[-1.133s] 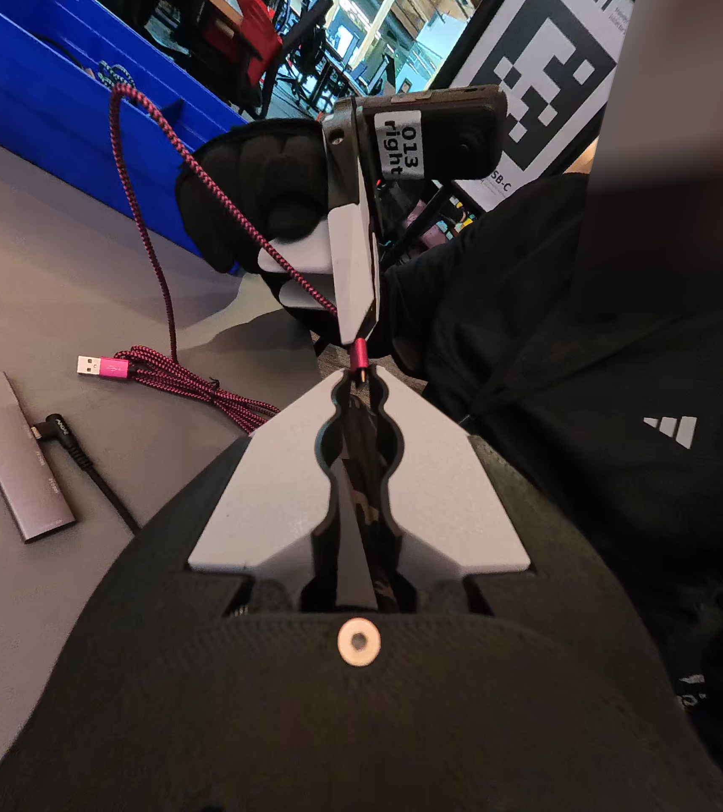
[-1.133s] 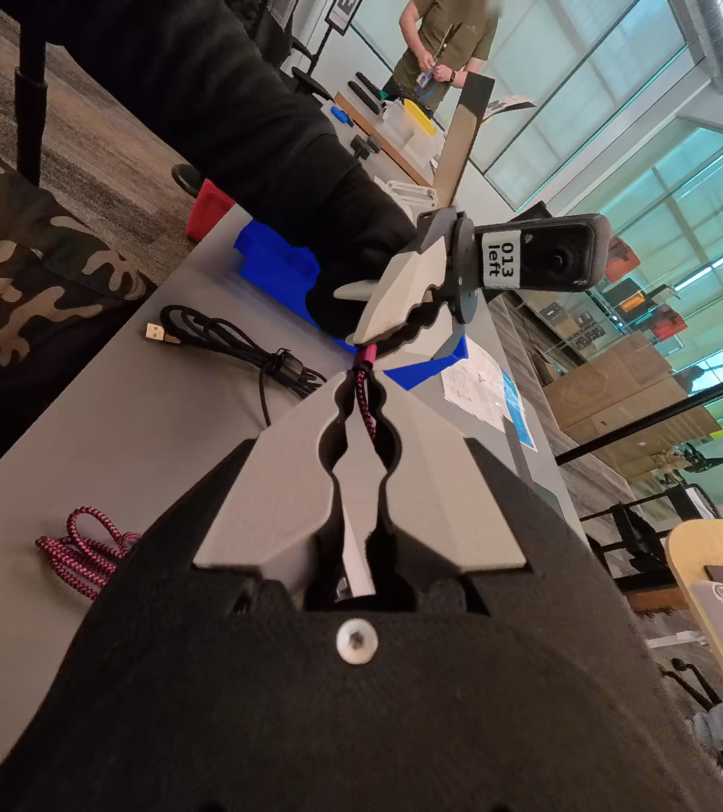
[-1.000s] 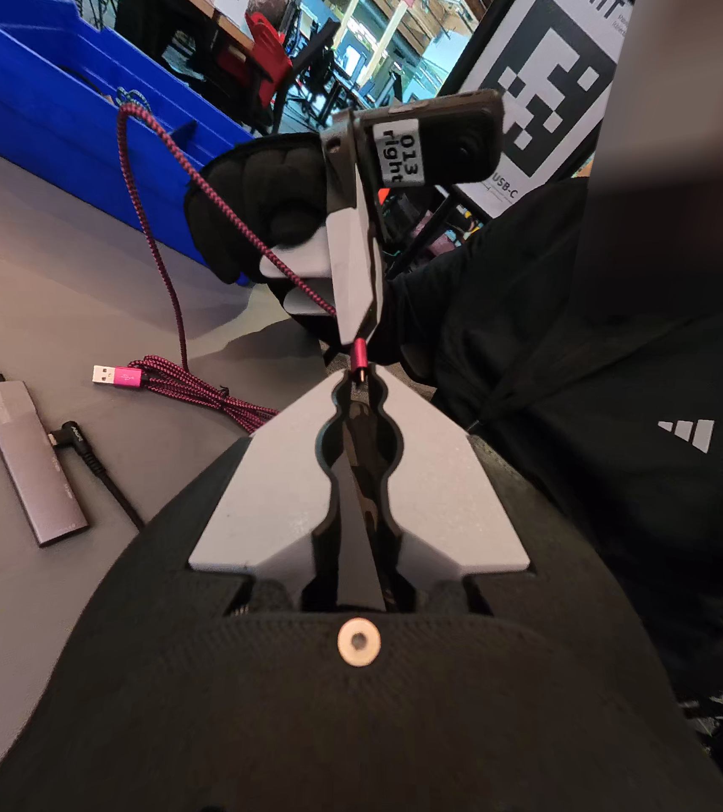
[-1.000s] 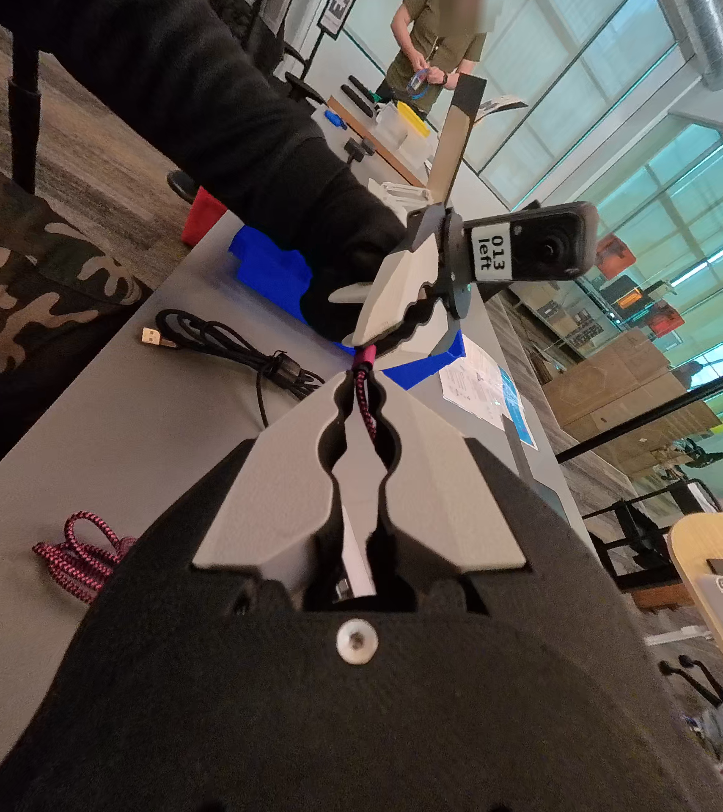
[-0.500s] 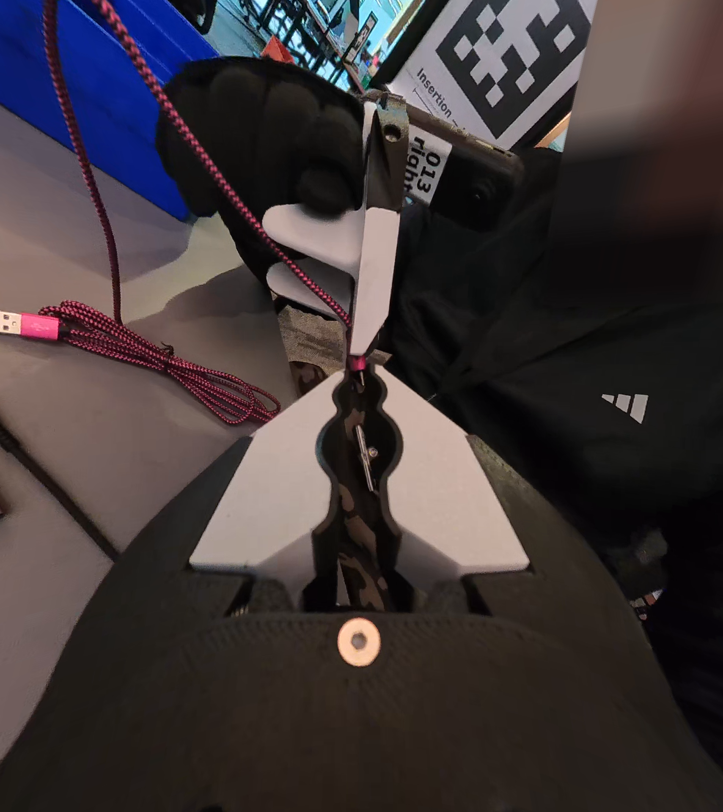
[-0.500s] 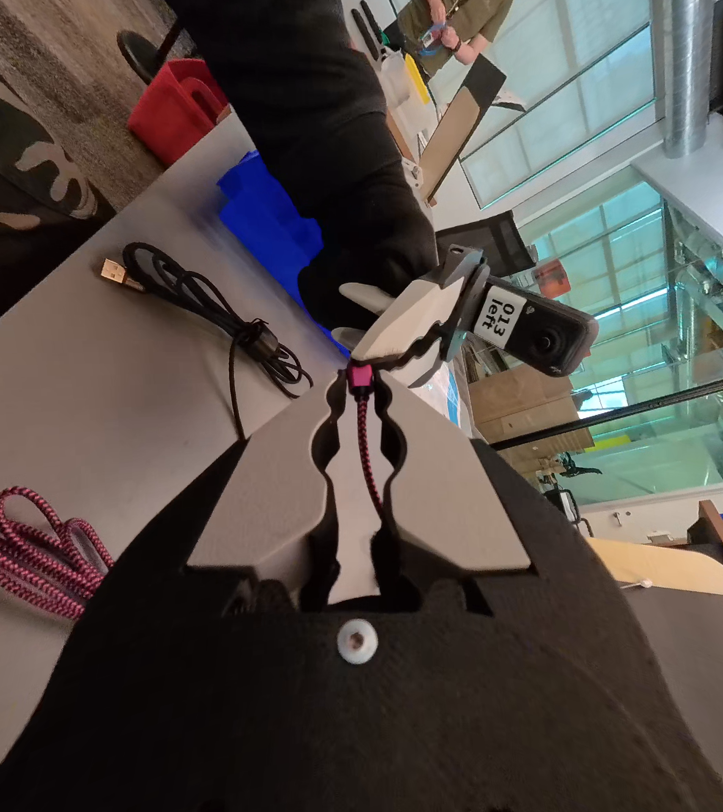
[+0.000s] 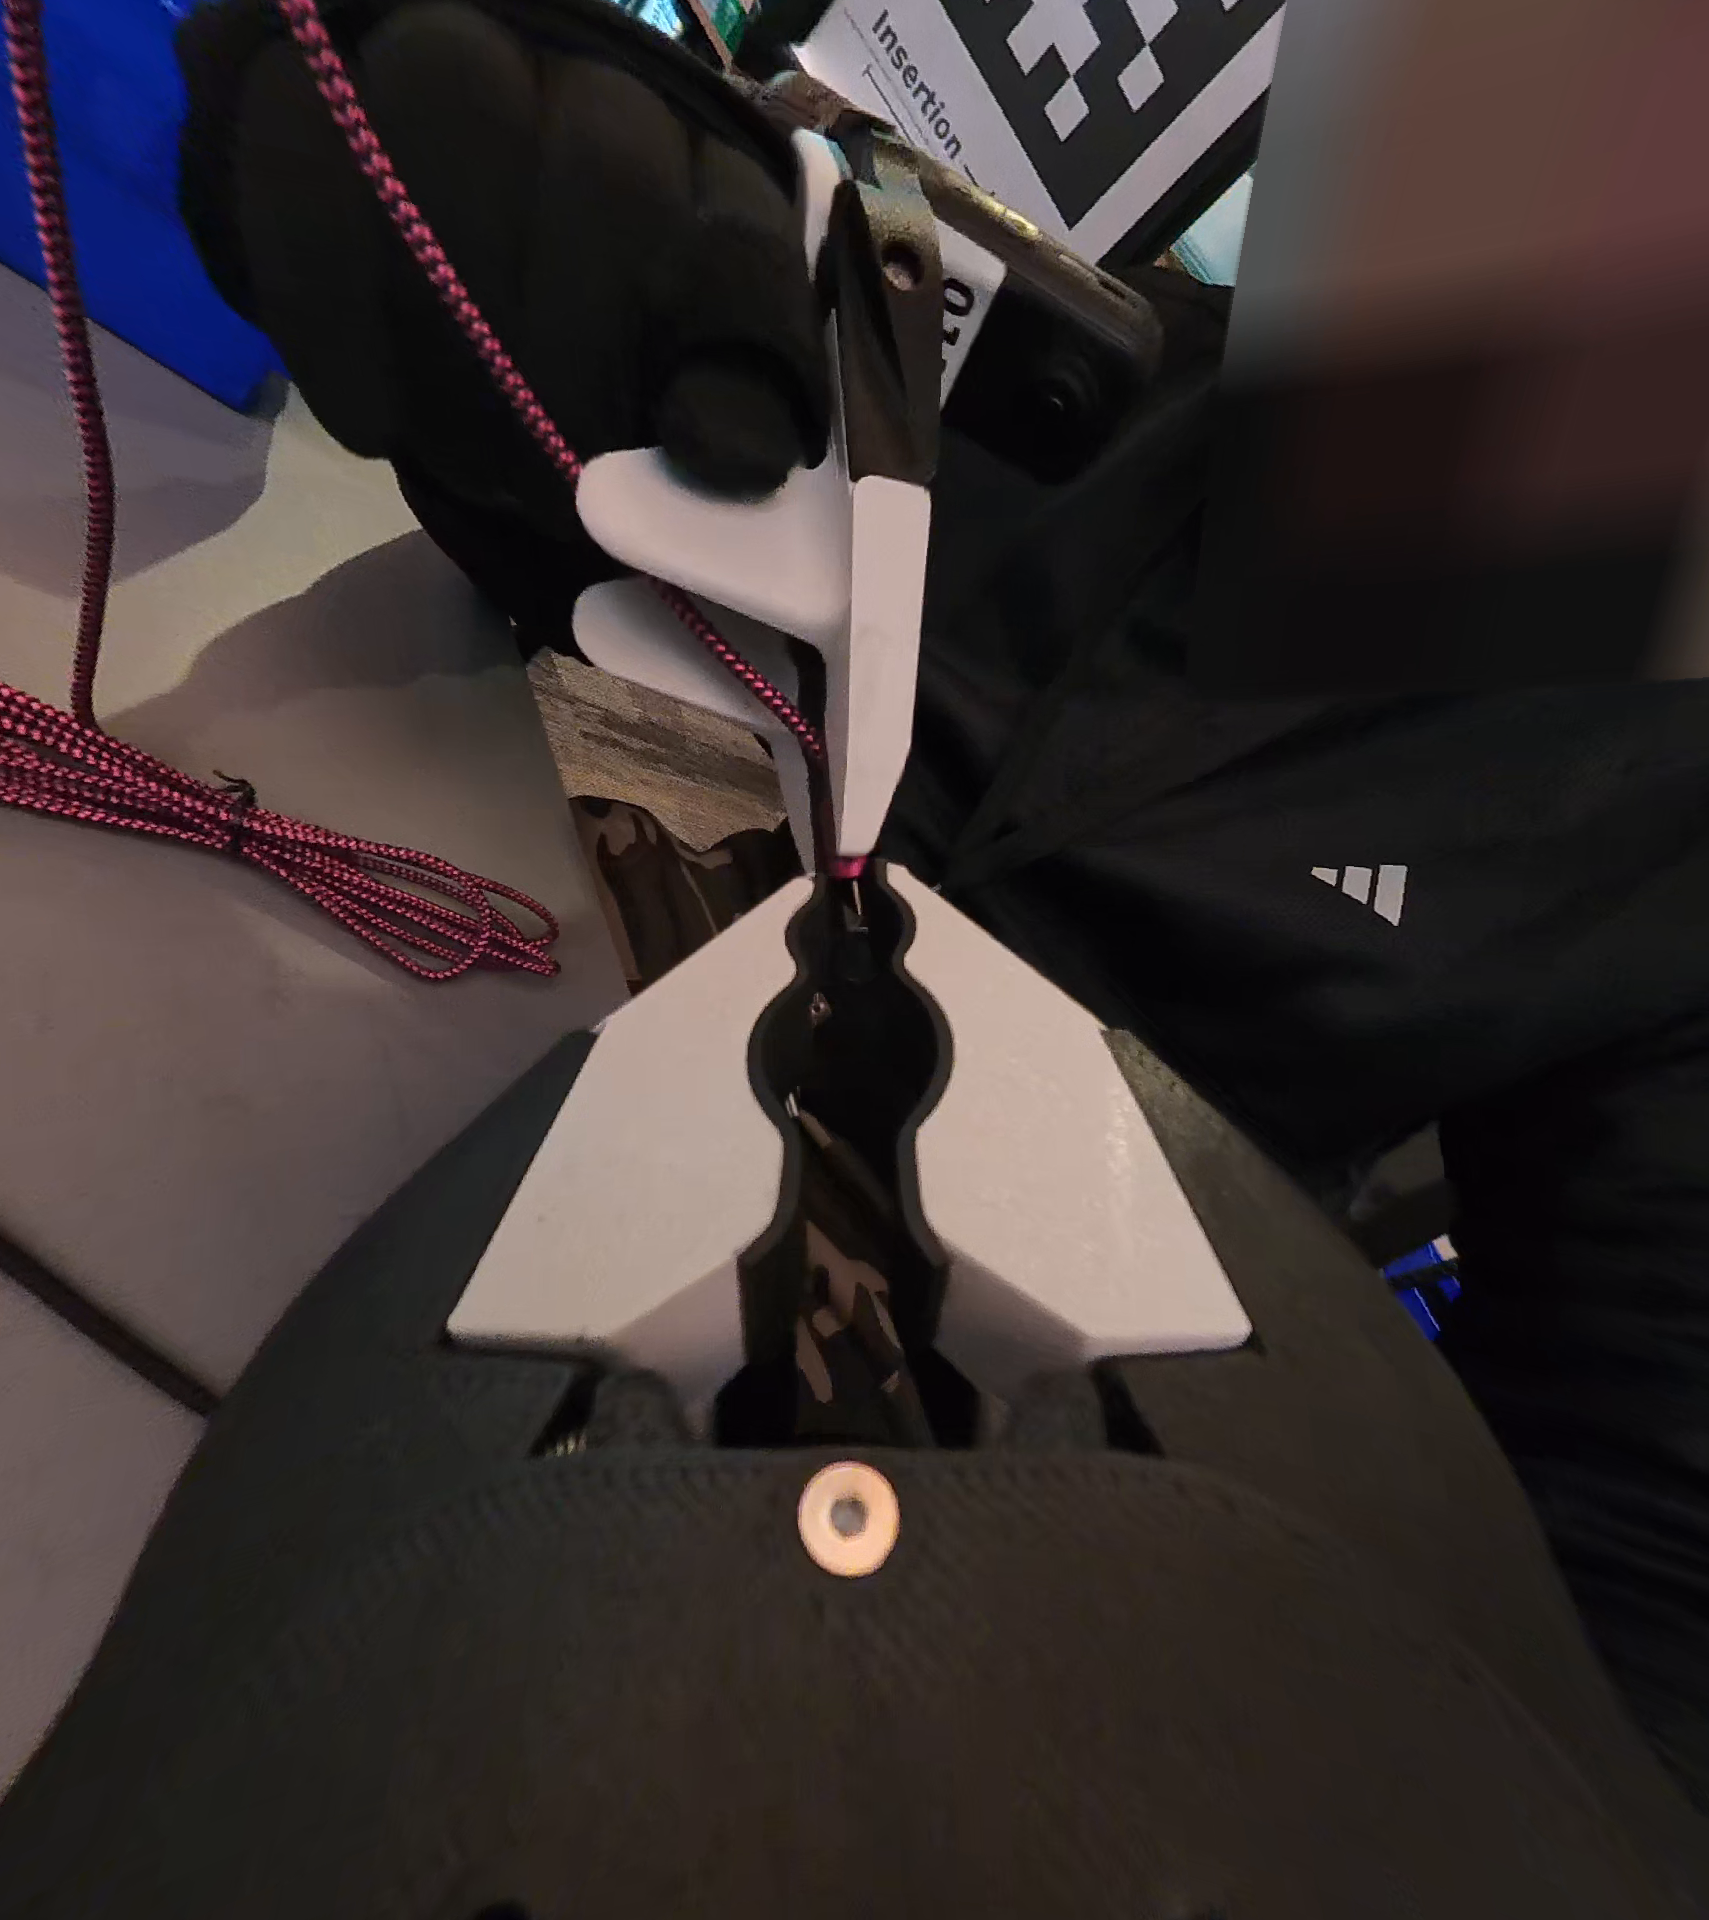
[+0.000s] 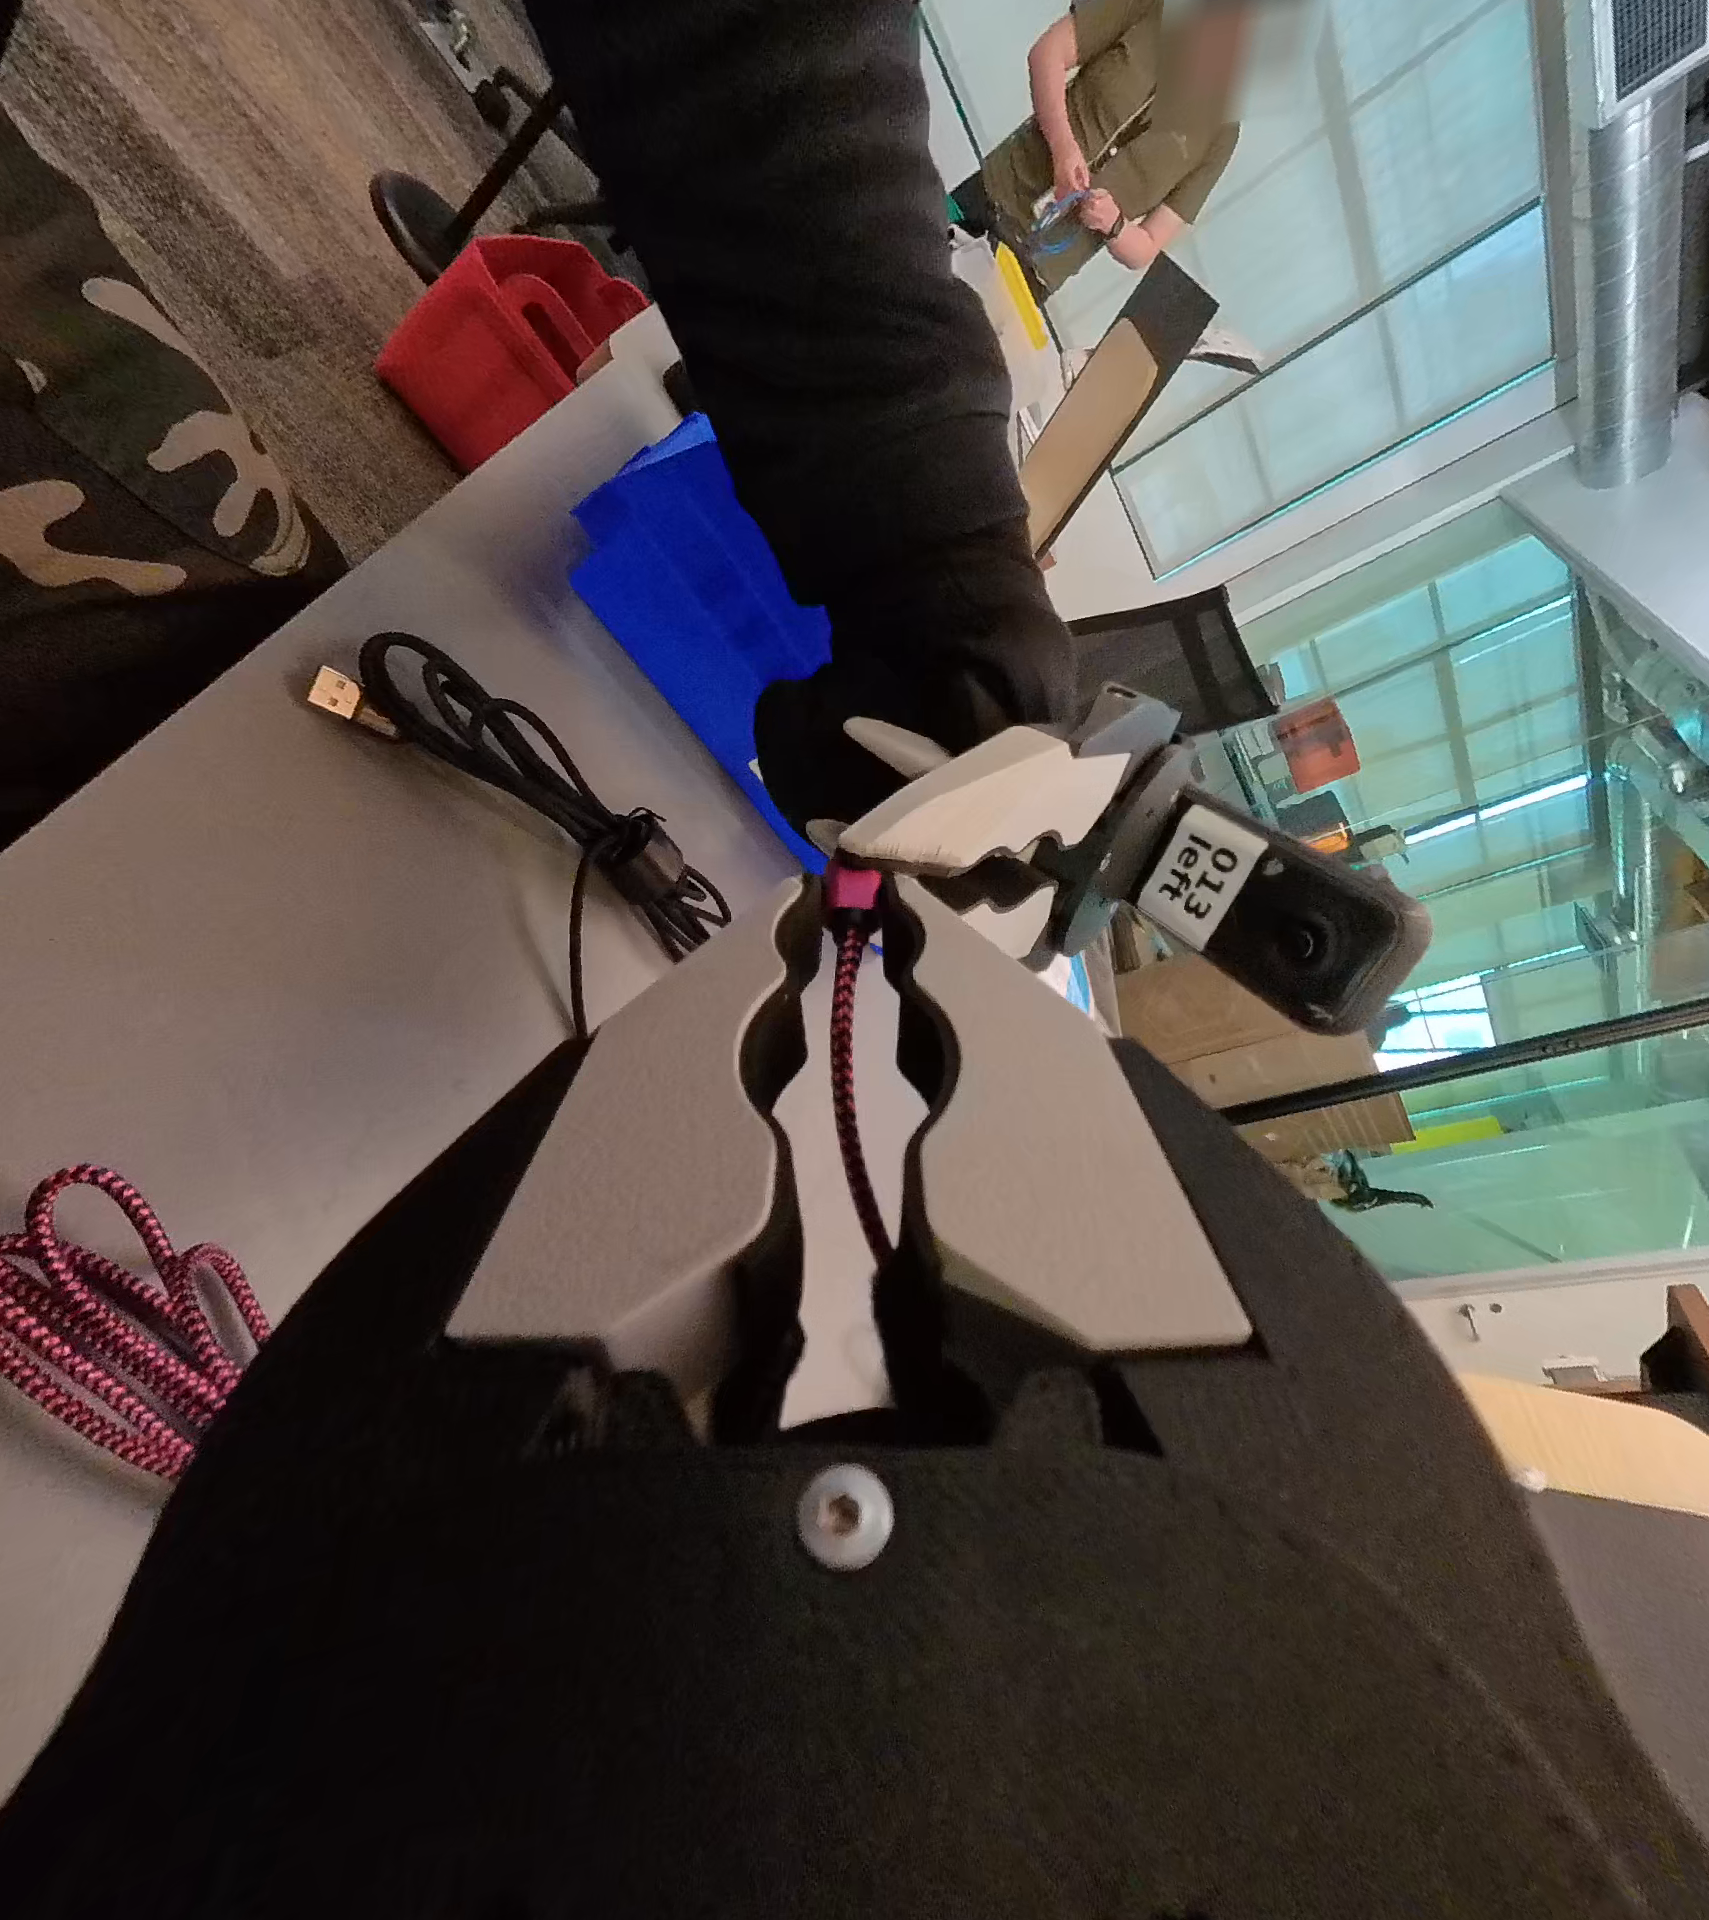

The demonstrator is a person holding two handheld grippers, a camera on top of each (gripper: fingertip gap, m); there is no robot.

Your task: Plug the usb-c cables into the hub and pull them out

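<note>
A pink braided USB-C cable (image 8: 845, 1049) runs between my right gripper's fingers. Its pink plug (image 8: 852, 889) sits at their tips. My right gripper (image 8: 848, 906) is shut on it. My left gripper (image 7: 852, 888) is shut on the metal end of the same plug (image 7: 848, 864), tip to tip with the right gripper (image 7: 860, 821). The left gripper also shows in the right wrist view (image 8: 842, 844). Both are held above the grey table's (image 8: 258, 935) near edge. The rest of the pink cable lies coiled on the table (image 7: 206, 821). The hub is out of view.
A coiled black cable (image 8: 538, 769) with a gold USB-A plug (image 8: 336, 691) lies on the table. A blue bin (image 8: 684, 603) stands behind it and a red bin (image 8: 497, 332) beyond. A person in black (image 7: 1401, 831) holds the grippers. Another person (image 8: 1110, 156) stands far off. Less than 4 cm separates the two grippers' tips.
Both grippers have rolled and swung together with the plug still pinched between them. The hub and the pink USB-A plug have slid out of the left wrist view.
</note>
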